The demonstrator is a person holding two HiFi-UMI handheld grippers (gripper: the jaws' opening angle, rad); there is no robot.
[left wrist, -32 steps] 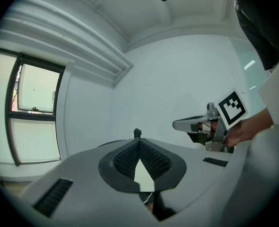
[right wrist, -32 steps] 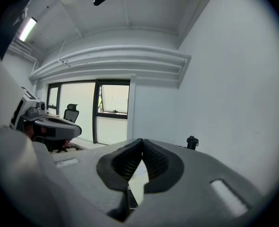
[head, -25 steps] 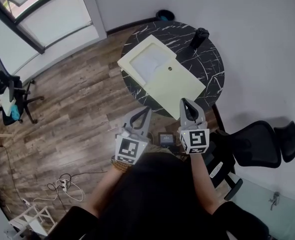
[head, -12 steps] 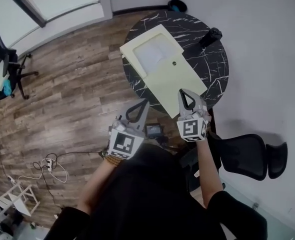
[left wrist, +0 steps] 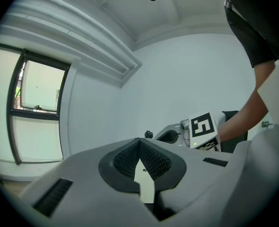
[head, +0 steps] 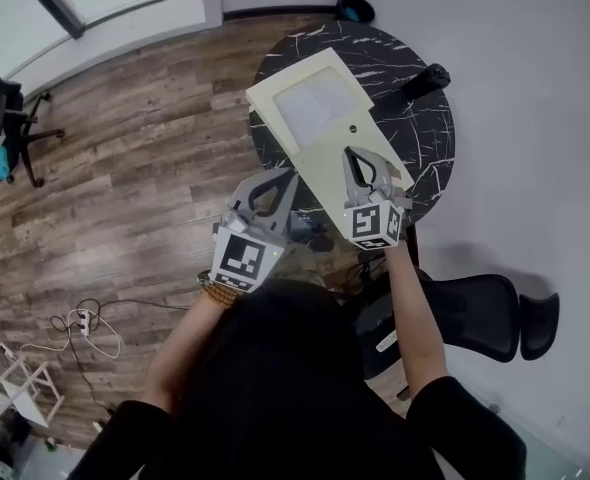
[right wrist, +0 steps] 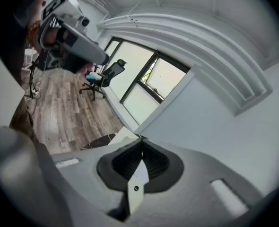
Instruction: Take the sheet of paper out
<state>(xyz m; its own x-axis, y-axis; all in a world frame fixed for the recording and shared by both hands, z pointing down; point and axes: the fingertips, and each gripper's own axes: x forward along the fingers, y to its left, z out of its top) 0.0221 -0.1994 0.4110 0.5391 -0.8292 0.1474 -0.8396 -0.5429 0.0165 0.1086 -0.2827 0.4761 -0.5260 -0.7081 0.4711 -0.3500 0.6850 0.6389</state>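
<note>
One pale yellow folder (head: 320, 156) lies flat on the round black table (head: 427, 140), with one white sheet of paper (head: 313, 103) inside its far half. One black object (head: 427, 78) sits beside it. My right gripper (head: 351, 154), closed and empty, is over the folder's near end. My left gripper (head: 286, 172), also closed and empty, is by the table edge.

- readable words, numbers, brand names: none on any surface
- left gripper (head: 281, 175), white plastic cube (head: 243, 261): black-and-white square code marker, pattern only, no letters
- right gripper (head: 351, 152), matching white cube (head: 377, 224): like marker, pattern only
</note>
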